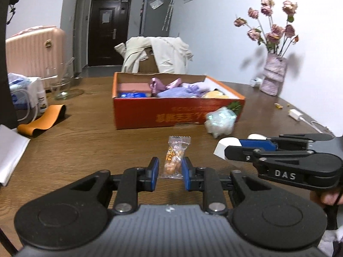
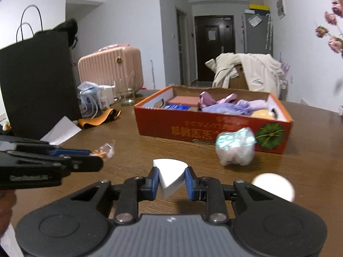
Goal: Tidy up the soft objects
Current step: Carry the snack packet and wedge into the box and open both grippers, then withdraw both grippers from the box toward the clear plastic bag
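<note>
My left gripper [image 1: 170, 168] is shut on a clear snack packet [image 1: 174, 156] with orange pieces, just above the wooden table [image 1: 90, 145]. My right gripper [image 2: 172, 178] is shut on a white wedge-shaped sponge [image 2: 170, 175]; it also shows in the left wrist view [image 1: 228, 146]. An open red cardboard box [image 1: 171, 113] holds purple cloths, a pink block and a yellow soft item; it also shows in the right wrist view [image 2: 203, 128]. A plastic-wrapped soft bundle [image 2: 235, 147] lies in front of the box's right end.
A white round pad [image 2: 273, 186] lies right of my right gripper. An orange strap [image 1: 42, 121], a glass jug [image 1: 61, 81], a black bag [image 2: 38, 81] and white paper [image 1: 10, 152] sit at the left. A vase of dried roses [image 1: 273, 75] stands at the back right.
</note>
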A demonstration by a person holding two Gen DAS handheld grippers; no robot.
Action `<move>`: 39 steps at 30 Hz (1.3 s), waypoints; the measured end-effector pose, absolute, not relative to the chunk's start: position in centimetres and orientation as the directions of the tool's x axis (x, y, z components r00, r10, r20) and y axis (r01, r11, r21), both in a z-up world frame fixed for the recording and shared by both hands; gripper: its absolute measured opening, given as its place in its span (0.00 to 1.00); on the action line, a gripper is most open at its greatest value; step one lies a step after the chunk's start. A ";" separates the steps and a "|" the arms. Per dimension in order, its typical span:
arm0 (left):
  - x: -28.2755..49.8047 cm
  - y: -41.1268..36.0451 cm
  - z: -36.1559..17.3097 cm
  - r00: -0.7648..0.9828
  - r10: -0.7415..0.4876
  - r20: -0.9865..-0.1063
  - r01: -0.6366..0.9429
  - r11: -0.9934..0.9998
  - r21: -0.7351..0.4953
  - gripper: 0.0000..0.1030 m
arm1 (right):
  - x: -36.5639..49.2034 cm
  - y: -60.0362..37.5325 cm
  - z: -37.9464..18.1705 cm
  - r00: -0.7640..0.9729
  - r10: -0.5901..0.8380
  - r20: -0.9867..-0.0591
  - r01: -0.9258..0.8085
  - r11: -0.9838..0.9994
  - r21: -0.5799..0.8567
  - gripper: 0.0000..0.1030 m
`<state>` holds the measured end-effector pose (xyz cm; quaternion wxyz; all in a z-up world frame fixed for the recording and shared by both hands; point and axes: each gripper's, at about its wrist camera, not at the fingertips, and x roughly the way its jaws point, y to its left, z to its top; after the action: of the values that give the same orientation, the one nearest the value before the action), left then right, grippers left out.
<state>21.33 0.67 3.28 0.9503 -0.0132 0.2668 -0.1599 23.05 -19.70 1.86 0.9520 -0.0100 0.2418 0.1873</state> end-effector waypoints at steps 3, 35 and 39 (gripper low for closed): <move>21.7 0.2 3.8 0.808 -0.325 -0.492 0.313 0.944 -0.108 0.22 | 23.1 -20.4 2.5 0.818 0.352 -0.455 -0.357 0.931 0.078 0.25; 48.0 1.7 7.5 0.784 -0.318 -0.534 0.279 0.948 -0.156 0.54 | 47.7 -14.8 4.7 0.750 0.321 -0.578 -0.451 0.888 -0.091 0.37; 44.3 2.1 9.8 0.830 -0.279 -0.483 0.276 0.958 -0.080 0.57 | 45.1 -17.1 7.8 0.794 0.317 -0.518 -0.419 0.904 -0.088 0.39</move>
<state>44.30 2.08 9.75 0.9566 -0.0033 0.2528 -0.1451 45.14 -17.08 7.82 0.9419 -0.0996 0.2545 0.1954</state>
